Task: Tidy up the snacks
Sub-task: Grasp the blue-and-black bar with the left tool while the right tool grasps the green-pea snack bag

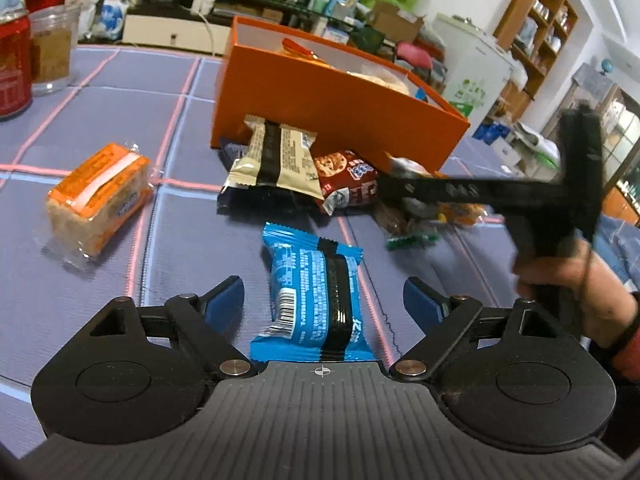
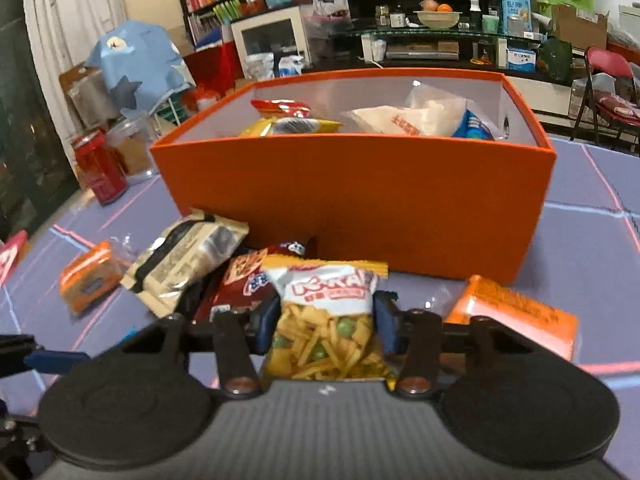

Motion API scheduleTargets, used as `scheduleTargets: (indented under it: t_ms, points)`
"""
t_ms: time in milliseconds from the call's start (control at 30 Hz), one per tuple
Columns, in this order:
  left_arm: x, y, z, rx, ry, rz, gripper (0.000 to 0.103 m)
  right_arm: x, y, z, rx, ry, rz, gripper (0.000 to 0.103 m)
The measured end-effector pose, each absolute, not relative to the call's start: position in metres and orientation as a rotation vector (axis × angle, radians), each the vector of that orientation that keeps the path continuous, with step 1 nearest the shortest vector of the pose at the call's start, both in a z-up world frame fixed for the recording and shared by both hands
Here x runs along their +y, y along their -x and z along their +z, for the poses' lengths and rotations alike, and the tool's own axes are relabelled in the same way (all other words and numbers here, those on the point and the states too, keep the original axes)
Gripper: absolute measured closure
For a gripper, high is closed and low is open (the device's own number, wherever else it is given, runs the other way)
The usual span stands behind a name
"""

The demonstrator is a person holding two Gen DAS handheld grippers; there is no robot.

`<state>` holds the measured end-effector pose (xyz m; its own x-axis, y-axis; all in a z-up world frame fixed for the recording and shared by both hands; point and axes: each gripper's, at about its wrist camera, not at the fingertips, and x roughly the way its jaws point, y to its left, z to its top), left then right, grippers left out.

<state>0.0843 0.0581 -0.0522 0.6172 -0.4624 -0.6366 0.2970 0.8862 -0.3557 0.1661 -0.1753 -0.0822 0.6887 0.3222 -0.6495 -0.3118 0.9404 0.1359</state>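
Cluttered living room, purple quilted table cover [image 1: 100, 280] with pink seams. The snack-mix bag [image 2: 326, 320] sits clamped between the right gripper [image 2: 326, 320] pads, just in front of the orange box [image 2: 352, 200]; lifting clear of the front wall before release seems advisable. The left gripper [image 1: 324, 300] stands wide, pads off the blue packet [image 1: 312, 296] between them; centre before closing.
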Motion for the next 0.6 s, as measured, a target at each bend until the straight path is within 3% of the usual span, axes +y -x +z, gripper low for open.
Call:
scheduleTargets:
  t_ms: [133,200,267,600]
  points:
    - [0.058,-0.085,-0.052,0.795,0.236,-0.451,0.042,-0.189,-0.107,-0.090,0.767,0.109,0.349,0.058]
    - [0.057,-0.082,-0.052,0.791,0.232,-0.450,0.040,-0.202,-0.076,-0.097,0.755,0.129,0.323,0.049]
    - [0.055,-0.081,-0.052,0.791,0.217,-0.438,0.038,-0.210,-0.059,-0.100,0.776,0.134,0.297,0.002]
    - [0.053,-0.083,-0.056,0.797,0.193,-0.393,0.035,-0.264,-0.038,-0.079,0.598,-0.142,0.223,0.002]
